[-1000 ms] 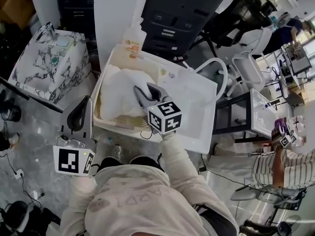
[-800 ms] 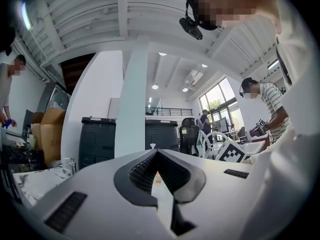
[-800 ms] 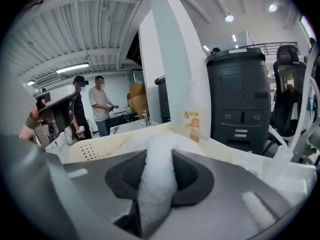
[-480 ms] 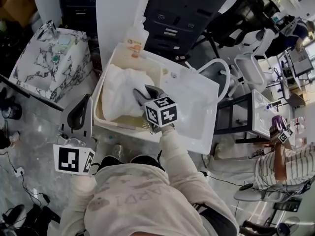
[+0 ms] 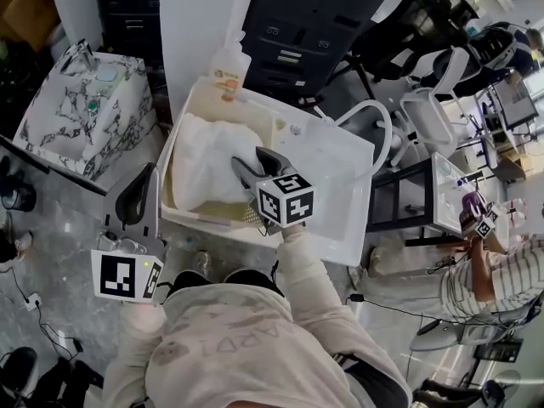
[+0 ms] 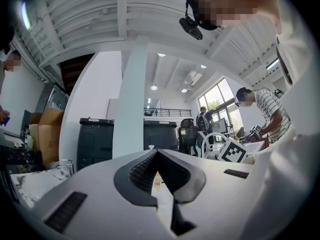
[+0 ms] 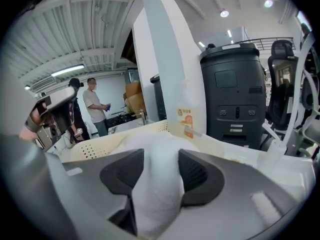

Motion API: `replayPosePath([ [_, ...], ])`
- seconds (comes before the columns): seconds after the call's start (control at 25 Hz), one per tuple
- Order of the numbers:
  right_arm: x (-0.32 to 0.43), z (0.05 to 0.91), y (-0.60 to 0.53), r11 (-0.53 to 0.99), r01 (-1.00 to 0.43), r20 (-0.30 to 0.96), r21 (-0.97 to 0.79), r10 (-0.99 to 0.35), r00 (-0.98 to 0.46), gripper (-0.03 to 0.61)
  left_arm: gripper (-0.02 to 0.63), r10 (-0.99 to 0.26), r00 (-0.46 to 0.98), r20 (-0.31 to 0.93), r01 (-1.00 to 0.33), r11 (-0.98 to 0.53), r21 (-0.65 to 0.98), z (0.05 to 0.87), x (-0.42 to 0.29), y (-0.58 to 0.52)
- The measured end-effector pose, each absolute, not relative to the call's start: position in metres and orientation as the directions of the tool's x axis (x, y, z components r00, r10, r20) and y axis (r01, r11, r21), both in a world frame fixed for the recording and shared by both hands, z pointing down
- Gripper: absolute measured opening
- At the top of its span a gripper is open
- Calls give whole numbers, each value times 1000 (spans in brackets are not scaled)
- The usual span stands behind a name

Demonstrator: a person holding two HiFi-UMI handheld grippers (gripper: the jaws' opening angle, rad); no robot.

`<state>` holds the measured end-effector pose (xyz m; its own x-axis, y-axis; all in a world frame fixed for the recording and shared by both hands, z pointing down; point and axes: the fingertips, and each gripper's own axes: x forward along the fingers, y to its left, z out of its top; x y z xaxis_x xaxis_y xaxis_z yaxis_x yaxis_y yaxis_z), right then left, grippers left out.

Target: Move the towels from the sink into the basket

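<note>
Head view puts the white towel [image 5: 208, 160] heaped in the cream basket [image 5: 200, 218], which sits in the left end of the white sink [image 5: 331, 168]. The right claw [image 5: 251, 161] reaches in over the basket's near right corner, its tips on the towel's right edge. The left claw [image 5: 149, 172] hangs outside the basket's left wall, near the marble-patterned bench [image 5: 81, 117], well apart from the towel. An orange-labelled bottle [image 5: 228, 66] stands on the sink rim just behind the basket.

Right gripper view gives what the head view cannot: a fold of the towel [image 7: 160, 184] rises between the two dark pads of the right claw [image 7: 161, 159], filling the gap and brushing both sides. Behind it show the basket's perforated wall [image 7: 100, 146] and the bottle [image 7: 186, 121], with a black cabinet [image 7: 235, 94] beyond the basket. Those jaws stand about half apart and have just been opening, so the towel lies loose between them rather than pinched.

Left gripper view looks level across the room, above the basket, and shows no towel at all. The left claw [image 6: 157, 156] has its tips pressed together with nothing in them. The right claw's marker cube [image 6: 234, 151] shows off to the right.
</note>
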<state>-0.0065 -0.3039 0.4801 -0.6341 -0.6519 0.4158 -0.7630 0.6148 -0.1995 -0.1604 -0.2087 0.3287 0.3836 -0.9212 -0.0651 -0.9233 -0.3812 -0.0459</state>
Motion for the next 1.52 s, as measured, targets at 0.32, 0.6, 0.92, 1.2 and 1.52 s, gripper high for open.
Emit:
replayPosePath([
  [0.32, 1, 441, -289, 623, -759, 301, -187, -699, -648, 195, 5, -916, 394, -70, -919, -392, -46, 329, -153, -207],
  [0.6, 11, 421, -270, 616, -774, 242, -147, -736, -632, 9, 5, -907, 414, -77, -910, -411, -51, 323, -143, -201],
  [0.92, 36, 400, -250, 564, -818, 177, -113, -799, -575, 9, 5, -890, 449, -82, -893, -446, -59, 320, -128, -196],
  [1.2, 57, 377, -228, 535, -839, 126, -95, -830, -543, 9, 5, -871, 483, -89, -876, -478, -71, 311, -111, -189],
  [1.52, 77, 359, -202, 512, -856, 67, -73, -854, -516, 11, 5, -857, 507, -95, -862, -501, -80, 308, -96, -176],
])
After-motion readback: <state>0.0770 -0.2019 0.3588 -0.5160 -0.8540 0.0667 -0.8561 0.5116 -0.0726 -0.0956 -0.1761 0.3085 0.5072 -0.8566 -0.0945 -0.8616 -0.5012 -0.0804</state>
